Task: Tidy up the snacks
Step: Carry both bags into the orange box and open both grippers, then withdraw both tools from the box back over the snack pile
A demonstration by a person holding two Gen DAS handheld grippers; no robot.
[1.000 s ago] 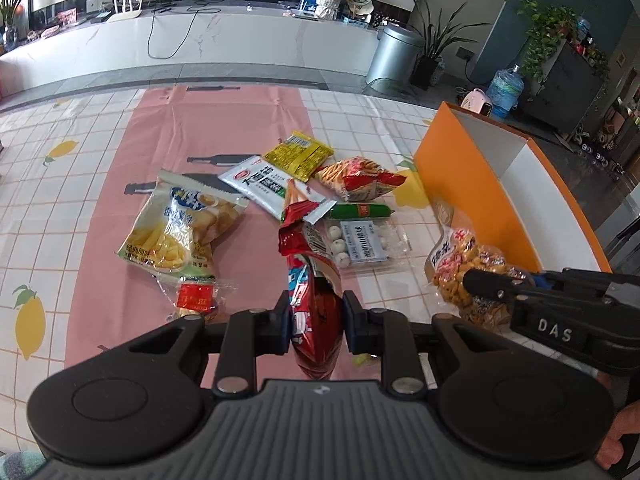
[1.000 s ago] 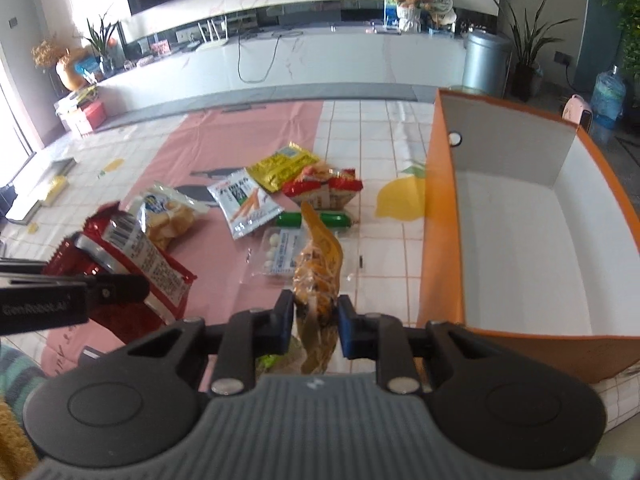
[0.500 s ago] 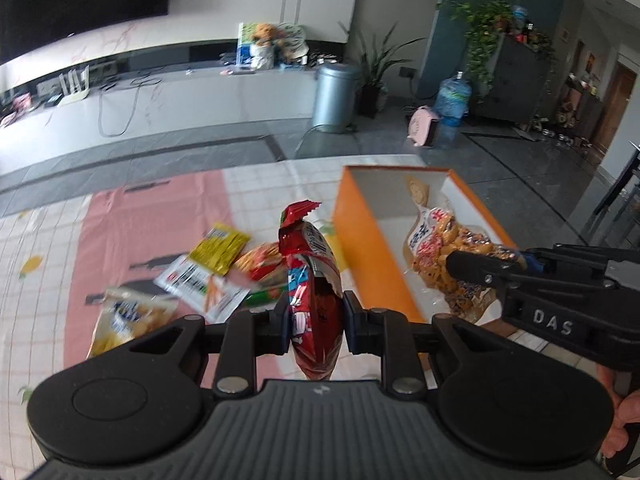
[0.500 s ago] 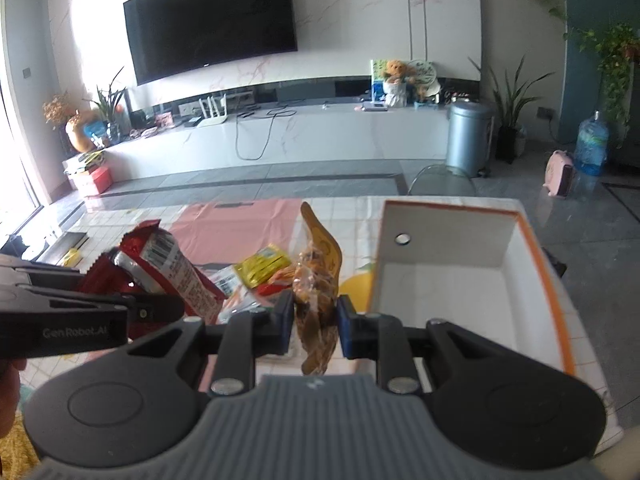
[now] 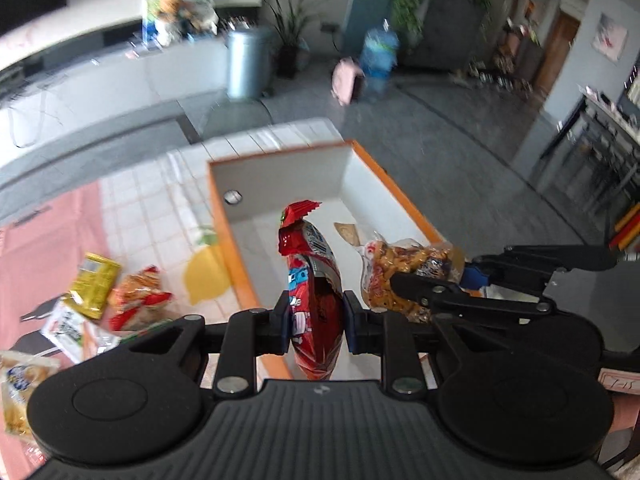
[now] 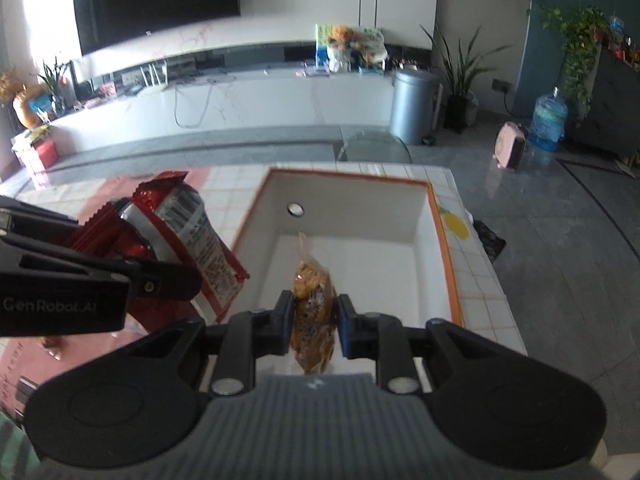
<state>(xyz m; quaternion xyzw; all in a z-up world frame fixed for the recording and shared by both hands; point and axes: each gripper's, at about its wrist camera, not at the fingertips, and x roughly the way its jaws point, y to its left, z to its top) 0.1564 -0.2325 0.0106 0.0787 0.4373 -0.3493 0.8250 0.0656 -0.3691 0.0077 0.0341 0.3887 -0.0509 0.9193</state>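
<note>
On the tiled worktop (image 5: 160, 208) we see the orange box (image 6: 448, 264) with its white inside standing open, the largest thing here. Above its near end we hold both grippers side by side. The left gripper (image 5: 314, 322) has its jaws clamped on a red snack bag (image 5: 314, 280), held upright over the box's left wall. The right gripper (image 6: 312, 322) has its jaws pinched on a clear bag of orange snacks (image 6: 312, 300), hanging over the box's floor. Left of the box lie loose packets: a yellow packet (image 5: 94, 284) and a red-and-white packet (image 5: 140, 296).
</note>
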